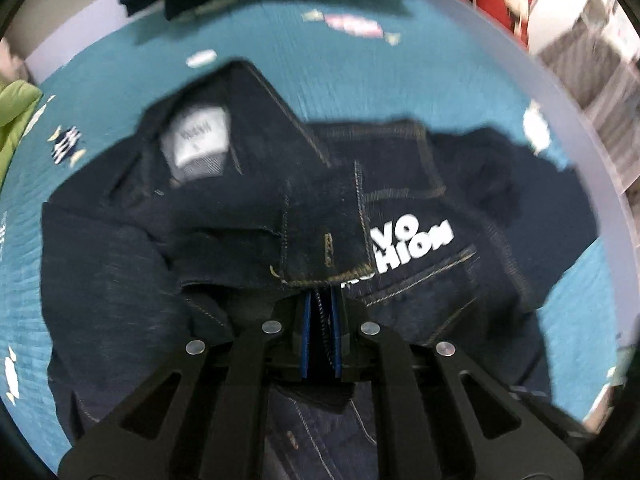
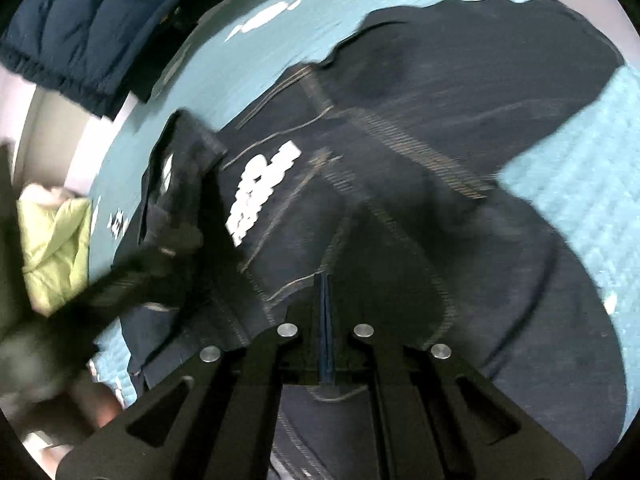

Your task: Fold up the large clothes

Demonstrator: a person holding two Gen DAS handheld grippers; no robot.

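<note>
1. Your jacket (image 1: 240,216) is dark denim, spread rumpled over the teal bedspread (image 1: 400,80), with both grippers over its near half. I judge it heavy and stiff for cloth: it should hold a crease, but its thick seams will resist bending and its weight will drag if you lift only one corner.
2. Take hold at hems, seams or the front edge, where the layers are thick and won't slip (the flat panels give you little to pinch).
3. Your left gripper (image 1: 320,300) is clenched on a front edge of the jacket, lifted just near the white lettering (image 1: 416,244); denim shows between the blue pads (image 1: 307,328).
4. Your right gripper (image 2: 325,292) has its fingers closed together over the jacket; I cannot tell whether any cloth is pinched, since the view is blurred.
5. The collar label (image 1: 198,144) lies far and left, so the inside of the collar faces up there.
6. No container shows; a green item (image 2: 56,248) lies at the left and a navy puffer (image 2: 80,20) lies at the bedspread's far edge.
</note>
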